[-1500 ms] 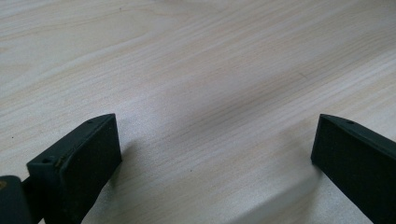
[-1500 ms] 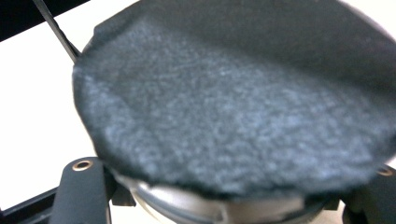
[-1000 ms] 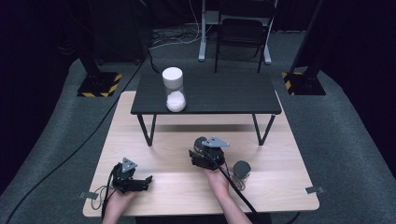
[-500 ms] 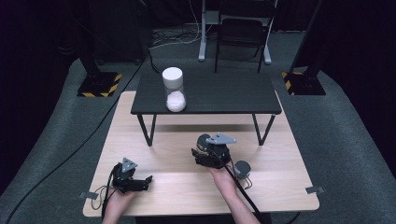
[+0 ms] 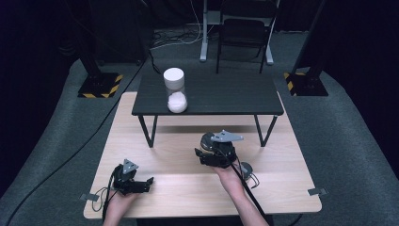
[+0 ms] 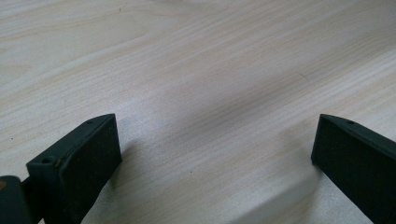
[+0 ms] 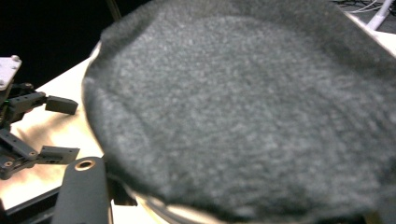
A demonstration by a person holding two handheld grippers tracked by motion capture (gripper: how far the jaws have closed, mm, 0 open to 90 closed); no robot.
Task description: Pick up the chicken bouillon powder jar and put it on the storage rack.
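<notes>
A: Where do we stand with the grey disc (image 7: 243,107)?

B: We've got it. The right claw (image 5: 205,149) is pinched narrow on its edge, and the disc hangs in the air above the middle of the wooden table (image 5: 188,188), just in front of the black bench (image 5: 226,94). In the right gripper view its felt-like face is so close that it blurs.

A: So the pick-up looks done – what's left?

B: Carrying it somewhere and setting it down, we'd judge. Where it goes we can't tell. There's a jar (image 5: 175,90) with a white lid on the bench, and a small round thing (image 5: 245,168) on the table beside our right wrist (possibly the disc's partner, though it's too small to say).

A: And the left claw (image 5: 146,182)?

B: It's idle, with its jaws spread wide and nothing between them, low over bare wood near the front left corner.

A: Room to move?

B: There's plenty to the left and toward us, where the boards are bare. Ahead, we should mind the bench's front edge and its legs – they're the nearest obstacles. The trailing cable runs along our right forearm, close to the small round thing.
</notes>
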